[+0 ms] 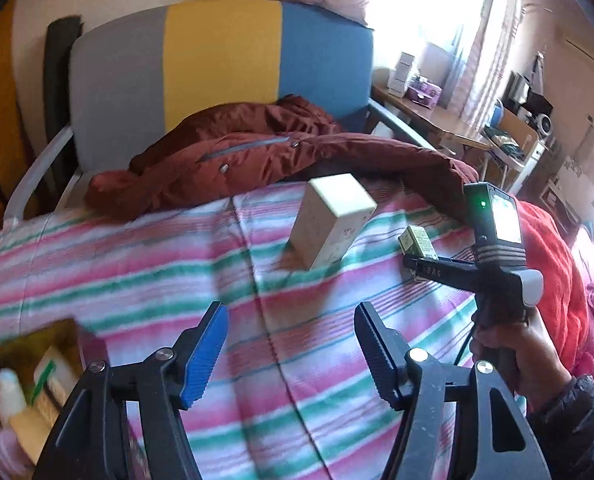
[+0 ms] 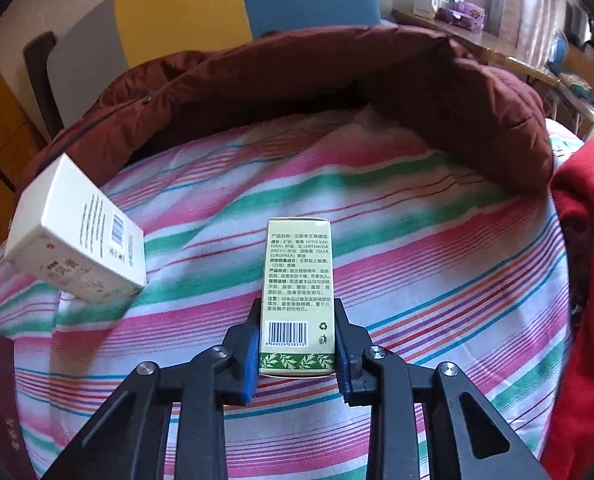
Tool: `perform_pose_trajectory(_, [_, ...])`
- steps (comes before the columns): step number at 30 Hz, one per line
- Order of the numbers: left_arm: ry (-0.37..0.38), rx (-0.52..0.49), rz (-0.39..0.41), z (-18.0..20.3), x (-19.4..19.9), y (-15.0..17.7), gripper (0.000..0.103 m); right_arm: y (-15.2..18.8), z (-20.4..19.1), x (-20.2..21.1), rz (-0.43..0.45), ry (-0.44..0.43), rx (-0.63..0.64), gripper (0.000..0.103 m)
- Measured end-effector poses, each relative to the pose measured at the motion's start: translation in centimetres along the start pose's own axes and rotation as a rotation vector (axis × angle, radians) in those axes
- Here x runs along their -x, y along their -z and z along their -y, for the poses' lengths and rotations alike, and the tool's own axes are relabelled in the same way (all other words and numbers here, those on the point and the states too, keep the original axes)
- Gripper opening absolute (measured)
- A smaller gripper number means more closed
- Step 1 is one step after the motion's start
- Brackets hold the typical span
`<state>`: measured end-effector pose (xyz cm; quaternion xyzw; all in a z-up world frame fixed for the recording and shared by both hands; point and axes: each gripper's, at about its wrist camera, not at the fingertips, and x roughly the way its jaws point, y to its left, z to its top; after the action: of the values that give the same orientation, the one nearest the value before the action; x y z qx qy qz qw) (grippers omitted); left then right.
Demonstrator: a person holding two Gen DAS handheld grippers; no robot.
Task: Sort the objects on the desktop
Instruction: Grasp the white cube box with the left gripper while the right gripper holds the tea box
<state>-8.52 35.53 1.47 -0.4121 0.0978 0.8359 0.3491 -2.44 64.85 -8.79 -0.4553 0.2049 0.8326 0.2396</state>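
Note:
My right gripper [image 2: 297,340] is shut on a small green box [image 2: 297,292] with a barcode, held just above the striped bedsheet [image 2: 417,280]; the same green box [image 1: 417,242] shows in the left wrist view at the right gripper's tips [image 1: 413,268]. A white box [image 1: 331,220] stands tilted on the sheet ahead of my left gripper [image 1: 291,354], which is open and empty. The white box [image 2: 77,248] lies left of the green one.
A cardboard box [image 1: 25,380] holding several items sits at the lower left. A maroon jacket [image 1: 257,152] lies across the far side of the sheet. A red blanket [image 2: 585,280] is at the right. A colourful chair [image 1: 217,64] stands behind.

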Motion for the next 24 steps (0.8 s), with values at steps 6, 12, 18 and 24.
perform_pose_trajectory(6, [0.018, -0.106, -0.016, 1.8, -2.3, -2.2, 0.067, -0.2, -0.3, 2.2, 0.054, -0.006, 0.017, 0.031])
perform_pose_trajectory(12, [0.050, -0.162, -0.087, 2.1, -5.3, -4.0, 0.075, -0.1, -0.7, 2.9, 0.061, -0.025, 0.018, 0.031])
perform_pose_trajectory(18, [0.068, -0.207, -0.127, 2.0, -8.3, -5.6, 0.082, -0.6, -1.1, 3.5, 0.079, -0.047, 0.014, 0.031])
perform_pose_trajectory(24, [0.066, -0.323, -0.123, 2.9, -10.2, -6.6, 0.082, -0.9, -1.4, 3.2, 0.077, -0.052, 0.008, 0.031])
